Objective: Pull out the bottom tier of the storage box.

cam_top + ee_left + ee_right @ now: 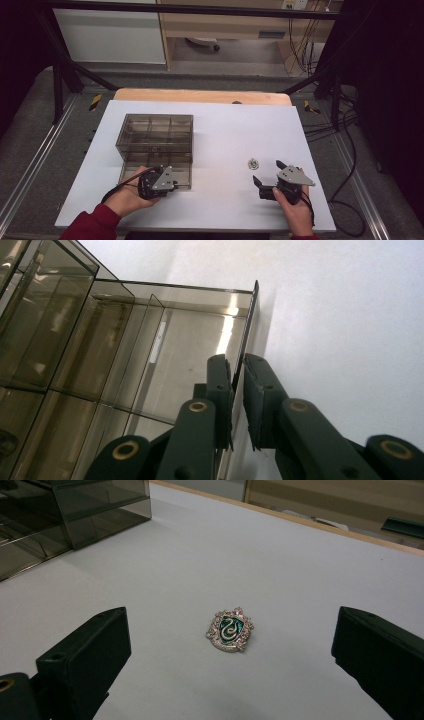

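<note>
A smoky clear plastic drawer box [155,131] stands on the white table top [225,130], with its lowest drawer [131,170] pulled out toward me. My left gripper [239,385] is shut on the thin front wall of that drawer [250,320], one pad on each face; from above, the left gripper [167,184] sits at the drawer's near right corner. A small silver and green crest badge [230,630] lies flat on the table. My right gripper [231,617] stands wide open just short of it, the badge centred between the jaws and untouched. In the high view the right gripper [267,172] sits just behind and to the right of the badge [254,163].
The box's upper compartments [45,325] look empty through the tinted walls. A wooden strip [200,96] edges the far side of the table. Black frame bars [70,65] and cables [350,165] surround the table.
</note>
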Available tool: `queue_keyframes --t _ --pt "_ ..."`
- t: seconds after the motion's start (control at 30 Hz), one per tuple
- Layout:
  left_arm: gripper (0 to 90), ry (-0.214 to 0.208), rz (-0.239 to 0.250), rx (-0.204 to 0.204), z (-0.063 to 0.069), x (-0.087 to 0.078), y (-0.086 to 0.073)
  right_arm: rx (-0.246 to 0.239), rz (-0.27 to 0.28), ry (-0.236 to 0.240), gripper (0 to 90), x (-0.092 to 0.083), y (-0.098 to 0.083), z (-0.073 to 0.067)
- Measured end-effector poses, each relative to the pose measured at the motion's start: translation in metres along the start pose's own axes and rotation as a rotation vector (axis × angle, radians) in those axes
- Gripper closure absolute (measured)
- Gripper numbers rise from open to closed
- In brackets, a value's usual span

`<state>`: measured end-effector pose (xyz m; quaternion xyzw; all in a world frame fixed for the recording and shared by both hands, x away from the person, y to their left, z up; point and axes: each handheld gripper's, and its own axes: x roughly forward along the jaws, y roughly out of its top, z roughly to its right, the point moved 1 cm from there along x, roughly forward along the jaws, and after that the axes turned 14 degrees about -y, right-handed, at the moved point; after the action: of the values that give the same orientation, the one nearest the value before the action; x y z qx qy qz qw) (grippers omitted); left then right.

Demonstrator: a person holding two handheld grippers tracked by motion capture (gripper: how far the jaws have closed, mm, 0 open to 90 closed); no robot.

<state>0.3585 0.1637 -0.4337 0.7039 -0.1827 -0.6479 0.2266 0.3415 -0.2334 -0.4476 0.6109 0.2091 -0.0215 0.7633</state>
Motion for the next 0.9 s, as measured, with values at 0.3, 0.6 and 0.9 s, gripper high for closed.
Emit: queue_keyframes --t 0.3,0.6,0.9 --pt "60.6 0.063 0.121 -0.061 0.006 -0.004 -0.006 0.003 0.010 0.009 2.6 0.000 0.002 -0.002" --pt "39.7 0.207 0.271 -0.147 0.011 -0.007 -0.015 -0.008 -0.016 0.017 2.4 0.005 0.000 -0.010" --pt "24.8 0.327 0.412 -0.179 0.018 -0.028 -0.034 0.010 -0.039 -0.011 2.6 0.007 0.001 -0.011"
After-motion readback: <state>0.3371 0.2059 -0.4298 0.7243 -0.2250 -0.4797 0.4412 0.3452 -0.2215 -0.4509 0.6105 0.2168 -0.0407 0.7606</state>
